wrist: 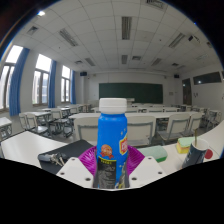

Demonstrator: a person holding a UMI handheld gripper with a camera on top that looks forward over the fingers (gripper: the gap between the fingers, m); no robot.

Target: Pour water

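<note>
The gripper [112, 172] is clamped on a blue plastic bottle [112, 140]; both pink pads [92, 158] press its sides; the bottle stands upright between the fingers, white cap [113, 104] on top, orange label facing the camera; just beyond lies a pale desk [30, 146] with a dark flat object [62, 154]; farther off, rows of desks, windows [42, 80] and a green chalkboard [130, 91].

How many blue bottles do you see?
1. The blue bottle with a white cap stands upright between the gripper's fingers, in front of the classroom desks. Others may be hidden behind it.
</note>
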